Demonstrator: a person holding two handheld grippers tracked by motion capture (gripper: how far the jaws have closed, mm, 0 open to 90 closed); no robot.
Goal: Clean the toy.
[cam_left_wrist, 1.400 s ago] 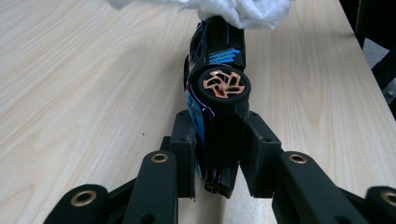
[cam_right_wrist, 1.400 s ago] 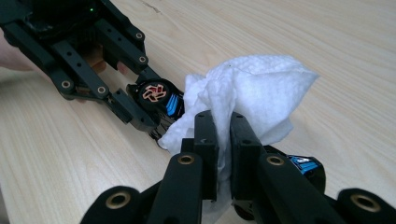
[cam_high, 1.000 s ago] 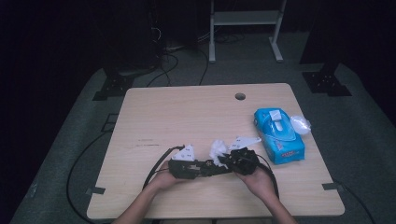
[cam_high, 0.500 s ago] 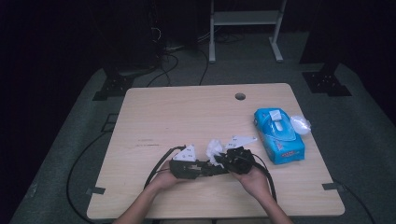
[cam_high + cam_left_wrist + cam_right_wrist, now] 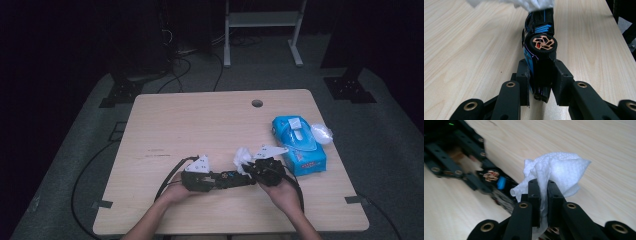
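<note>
A black and blue toy car [image 5: 539, 47] with a copper-coloured wheel lies on its side, and my left gripper [image 5: 541, 86] is shut on its rear end. In the high view the car [image 5: 234, 179] stretches between both hands near the table's front edge, with the left gripper [image 5: 215, 181] on its left. My right gripper [image 5: 544, 195] is shut on a crumpled white tissue [image 5: 557, 168]. The tissue [image 5: 242, 156] sits at the car's right end beside the right gripper [image 5: 251, 167]. The tissue's edge [image 5: 524, 3] touches the car's far end.
A blue wipe pack [image 5: 298, 145] lies on the wooden table [image 5: 200, 125] right of the hands, with a crumpled clear wrapper [image 5: 321, 133] beside it. A cable hole [image 5: 257, 103] sits near the far edge. Cables trail off the table's left front.
My right gripper with the tissue slid a little left along the car, then back right. The left gripper and the car stayed put.
</note>
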